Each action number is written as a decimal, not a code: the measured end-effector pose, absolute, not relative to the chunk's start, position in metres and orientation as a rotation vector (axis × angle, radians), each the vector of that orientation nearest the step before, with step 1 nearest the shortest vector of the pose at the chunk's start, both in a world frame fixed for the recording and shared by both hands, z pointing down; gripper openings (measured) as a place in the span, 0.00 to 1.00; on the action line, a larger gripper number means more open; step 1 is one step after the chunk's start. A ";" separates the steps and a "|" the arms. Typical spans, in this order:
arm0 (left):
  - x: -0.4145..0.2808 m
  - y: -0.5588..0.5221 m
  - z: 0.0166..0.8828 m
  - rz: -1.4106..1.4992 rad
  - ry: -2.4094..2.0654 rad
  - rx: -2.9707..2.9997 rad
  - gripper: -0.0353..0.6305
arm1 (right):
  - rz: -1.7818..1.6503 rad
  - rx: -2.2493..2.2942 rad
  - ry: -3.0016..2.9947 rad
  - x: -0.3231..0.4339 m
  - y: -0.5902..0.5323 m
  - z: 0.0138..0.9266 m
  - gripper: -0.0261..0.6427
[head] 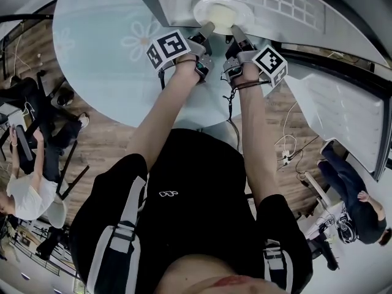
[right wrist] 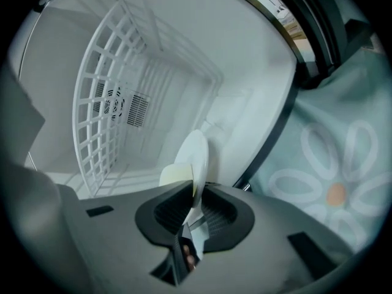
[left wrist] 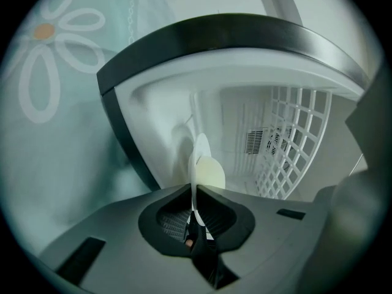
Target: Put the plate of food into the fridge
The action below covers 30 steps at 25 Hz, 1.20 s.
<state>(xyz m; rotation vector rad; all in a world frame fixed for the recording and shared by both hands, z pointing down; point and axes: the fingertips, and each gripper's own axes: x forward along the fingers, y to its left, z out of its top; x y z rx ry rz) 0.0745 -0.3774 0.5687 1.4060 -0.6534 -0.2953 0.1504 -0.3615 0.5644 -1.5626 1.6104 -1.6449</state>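
Note:
A white plate [head: 222, 11] with pale yellow food [left wrist: 211, 173] sits just inside the mouth of the open white fridge [head: 288, 8]. My left gripper [head: 207, 27] is shut on the plate's left rim and my right gripper [head: 236, 32] is shut on its right rim. In the left gripper view the plate [left wrist: 202, 155] stands edge-on between the pads of the left gripper [left wrist: 195, 192]. The right gripper view shows the same plate [right wrist: 196, 155] pinched by the right gripper [right wrist: 197, 196], with the food [right wrist: 174, 175] to its left. The fridge's inside lies beyond.
A white wire shelf [left wrist: 297, 136] [right wrist: 101, 103] fills the fridge's inside. The fridge stands on a round table with a pale blue flowered cloth [head: 104, 48]. The fridge door [head: 343, 109] hangs open at right. People, chairs and cables [head: 288, 155] are on the wood floor on both sides.

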 end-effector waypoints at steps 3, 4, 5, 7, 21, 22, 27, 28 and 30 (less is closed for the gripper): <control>0.078 -0.380 0.573 -0.281 -0.657 1.397 0.10 | -1.650 -1.593 1.598 0.154 -0.363 0.568 0.11; 0.079 -0.380 0.573 -0.276 -0.654 1.400 0.10 | -1.649 -1.602 1.592 0.155 -0.363 0.567 0.11; 0.080 -0.378 0.572 -0.271 -0.651 1.405 0.09 | -1.646 -1.610 1.586 0.156 -0.360 0.567 0.11; 0.081 -0.376 0.570 -0.262 -0.648 1.422 0.11 | -1.639 -1.623 1.570 0.158 -0.356 0.566 0.13; 0.077 -0.379 0.560 -0.319 -0.679 1.392 0.30 | -1.490 -1.826 1.625 0.189 -0.351 0.561 0.32; 0.077 -0.380 0.560 -0.320 -0.686 1.387 0.30 | -1.484 -1.847 1.635 0.193 -0.351 0.560 0.35; 0.055 -0.376 0.560 -0.342 -0.708 1.370 0.30 | -1.462 -1.871 1.644 0.196 -0.343 0.553 0.36; 0.053 -0.373 0.558 -0.352 -0.705 1.366 0.30 | -1.453 -1.865 1.639 0.198 -0.339 0.550 0.36; 0.052 -0.365 0.551 -0.385 -0.700 1.349 0.27 | -1.433 -1.835 1.635 0.206 -0.329 0.543 0.35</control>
